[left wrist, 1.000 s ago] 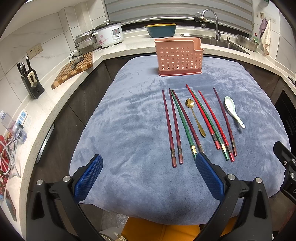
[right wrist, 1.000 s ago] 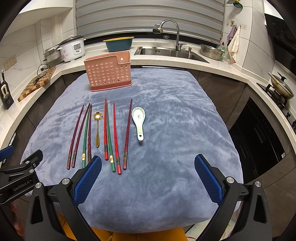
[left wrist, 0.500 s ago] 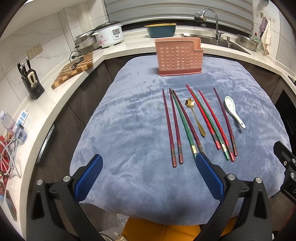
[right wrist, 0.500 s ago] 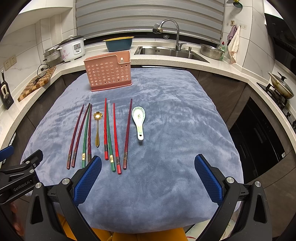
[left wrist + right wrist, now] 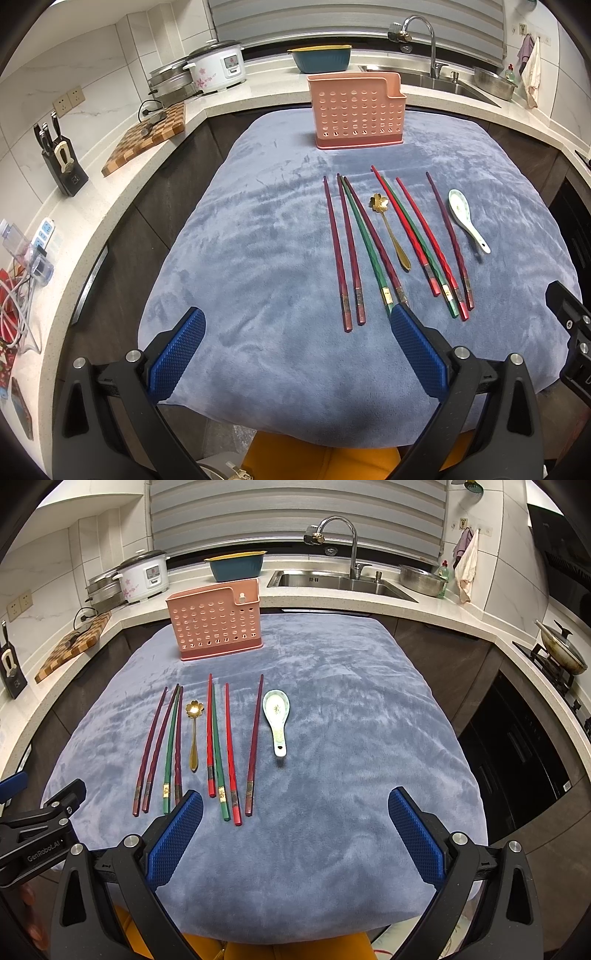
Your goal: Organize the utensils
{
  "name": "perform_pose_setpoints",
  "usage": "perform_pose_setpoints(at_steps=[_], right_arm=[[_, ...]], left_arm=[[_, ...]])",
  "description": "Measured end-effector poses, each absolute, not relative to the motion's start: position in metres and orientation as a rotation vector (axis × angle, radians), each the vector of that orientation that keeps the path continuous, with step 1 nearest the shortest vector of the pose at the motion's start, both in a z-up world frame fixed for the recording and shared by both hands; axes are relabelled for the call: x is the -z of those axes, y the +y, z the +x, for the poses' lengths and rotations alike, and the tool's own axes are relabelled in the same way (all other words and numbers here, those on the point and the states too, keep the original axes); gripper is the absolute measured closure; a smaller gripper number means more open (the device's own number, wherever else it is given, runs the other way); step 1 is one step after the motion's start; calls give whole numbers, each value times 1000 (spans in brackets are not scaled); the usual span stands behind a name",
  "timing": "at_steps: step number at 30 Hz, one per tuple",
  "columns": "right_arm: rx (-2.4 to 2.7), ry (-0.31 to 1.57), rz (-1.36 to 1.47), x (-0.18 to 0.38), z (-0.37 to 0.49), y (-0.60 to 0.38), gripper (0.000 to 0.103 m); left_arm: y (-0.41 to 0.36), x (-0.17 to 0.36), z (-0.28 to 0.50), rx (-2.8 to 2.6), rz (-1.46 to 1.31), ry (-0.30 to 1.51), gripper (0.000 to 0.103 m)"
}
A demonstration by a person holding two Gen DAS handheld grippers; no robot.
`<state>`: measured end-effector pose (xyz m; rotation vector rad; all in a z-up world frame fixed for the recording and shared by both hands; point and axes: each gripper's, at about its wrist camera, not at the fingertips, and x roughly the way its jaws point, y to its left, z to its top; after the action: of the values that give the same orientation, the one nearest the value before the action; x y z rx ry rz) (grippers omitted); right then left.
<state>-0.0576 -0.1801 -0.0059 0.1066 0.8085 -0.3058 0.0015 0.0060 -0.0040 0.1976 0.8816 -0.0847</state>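
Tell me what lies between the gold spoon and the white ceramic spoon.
Four chopsticks: red, green, red and dark maroon, side by side between the gold spoon and the white ceramic spoon. The right wrist view shows it best.

2 handheld grippers side by side, both level and pointing forward; left gripper (image 5: 297, 347) with blue-padded fingers (image 5: 177, 352) spread wide, holding nothing; right gripper (image 5: 295, 829) likewise wide apart and seemingly empty

- Left claw (image 5: 295, 347): black angular frame, two fingers faced with blue diamond-textured pads (image 5: 177, 354), silver screws at the joints.
- Right claw (image 5: 295, 830): same build; at nine o'clock its view shows the other black frame, lettered "GenRobot.AI".
- Orange-yellow clothing (image 5: 288, 949) at six o'clock.
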Motion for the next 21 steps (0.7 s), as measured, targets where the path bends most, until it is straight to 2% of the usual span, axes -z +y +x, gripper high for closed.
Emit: perform_pose_setpoints(at_steps=[21], right_arm=[[318,865,152,46,-15,-208,7]], left_arm=[[19,84,60,101,90,1072,7]])
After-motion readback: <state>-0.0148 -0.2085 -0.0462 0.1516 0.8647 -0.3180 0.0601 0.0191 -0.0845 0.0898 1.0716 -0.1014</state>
